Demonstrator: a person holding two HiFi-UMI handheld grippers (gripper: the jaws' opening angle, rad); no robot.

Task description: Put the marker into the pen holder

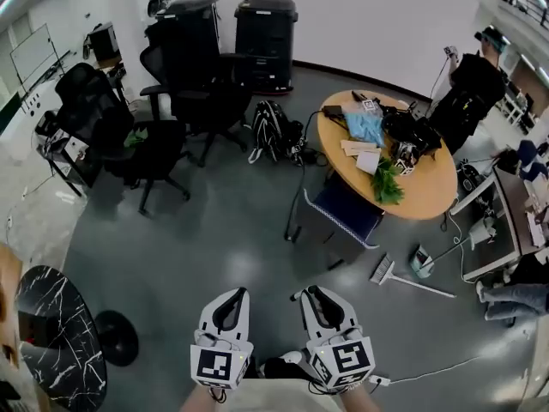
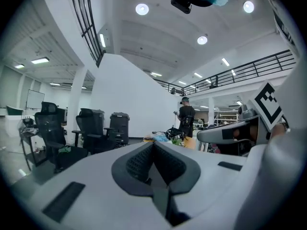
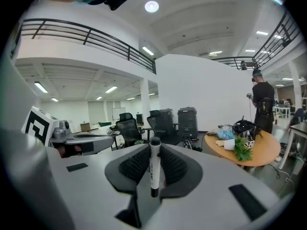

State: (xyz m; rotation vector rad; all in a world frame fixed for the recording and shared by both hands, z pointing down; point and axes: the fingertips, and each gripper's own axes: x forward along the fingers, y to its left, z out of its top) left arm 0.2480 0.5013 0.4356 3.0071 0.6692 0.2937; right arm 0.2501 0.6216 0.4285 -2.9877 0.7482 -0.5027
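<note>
the right tool (image 3: 154,148) grips a white marker (image 3: 154,170), which stands upright between its jaws. the left tool (image 2: 154,150) is clenched on nothing. both hang above the grey floor (image 1: 214,247).

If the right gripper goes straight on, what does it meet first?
Nothing near: the right gripper, shut on the marker, faces open room. The black office chairs far ahead probably come first; the round table lies rightward.
</note>
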